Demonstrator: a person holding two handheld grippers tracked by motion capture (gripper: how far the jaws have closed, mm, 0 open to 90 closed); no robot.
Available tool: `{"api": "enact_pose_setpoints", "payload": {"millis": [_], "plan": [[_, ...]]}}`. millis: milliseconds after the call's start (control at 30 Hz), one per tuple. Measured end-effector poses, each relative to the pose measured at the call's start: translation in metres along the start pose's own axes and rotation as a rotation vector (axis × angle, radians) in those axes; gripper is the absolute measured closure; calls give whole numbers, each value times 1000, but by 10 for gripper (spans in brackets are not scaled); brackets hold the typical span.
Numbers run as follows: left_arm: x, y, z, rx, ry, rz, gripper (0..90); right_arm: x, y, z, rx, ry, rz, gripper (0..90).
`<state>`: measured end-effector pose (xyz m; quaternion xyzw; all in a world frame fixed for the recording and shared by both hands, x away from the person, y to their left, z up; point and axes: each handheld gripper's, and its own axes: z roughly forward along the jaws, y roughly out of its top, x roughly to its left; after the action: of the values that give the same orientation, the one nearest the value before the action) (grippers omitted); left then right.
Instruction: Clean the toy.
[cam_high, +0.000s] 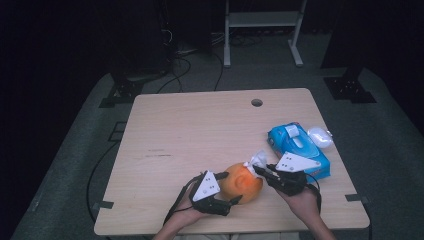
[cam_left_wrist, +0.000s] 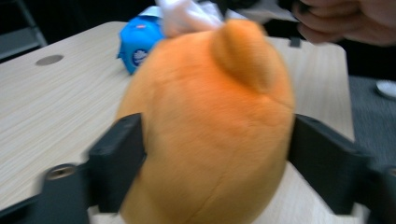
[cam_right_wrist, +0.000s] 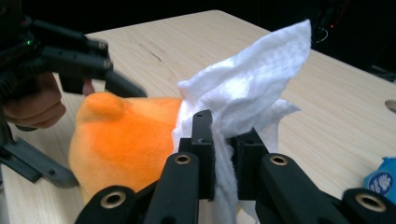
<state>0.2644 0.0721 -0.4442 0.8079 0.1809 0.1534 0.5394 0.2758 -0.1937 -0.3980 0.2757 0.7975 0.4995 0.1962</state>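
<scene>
An orange plush toy lies near the table's front edge. My left gripper straddles it from the left, and in the left gripper view its jaws touch both flanks of the toy. My right gripper is shut on a white wipe, a crumpled sheet that fans up above the jaws. In the high view the right gripper holds the wipe against the toy's upper right side. The toy's far side is hidden behind the wipe.
A blue pack of wipes lies at the table's right, just behind my right hand, with a white rounded object beside it. A round cable hole sits near the wooden table's far edge. Dark stands and cables line the floor beyond.
</scene>
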Motion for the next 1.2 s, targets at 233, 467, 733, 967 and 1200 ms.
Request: {"api": "enact_pose_setpoints", "payload": {"millis": [233,467,733,967,1200], "plan": [[-8,-3,1,42,-27,78,313,23,11,3,-35,163,-8,812],[-9,-4,1,38,-21,95,354,5,5,5,3,54,-9,810],[-4,-6,2,34,-42,75,355,-1,3,0,-1,74,15,810],[-1,-8,-1,22,-32,52,358,-26,-13,0,18,-16,106,810],[4,-11,-3,24,-50,28,358,-31,-15,1,-26,40,187,810]]}}
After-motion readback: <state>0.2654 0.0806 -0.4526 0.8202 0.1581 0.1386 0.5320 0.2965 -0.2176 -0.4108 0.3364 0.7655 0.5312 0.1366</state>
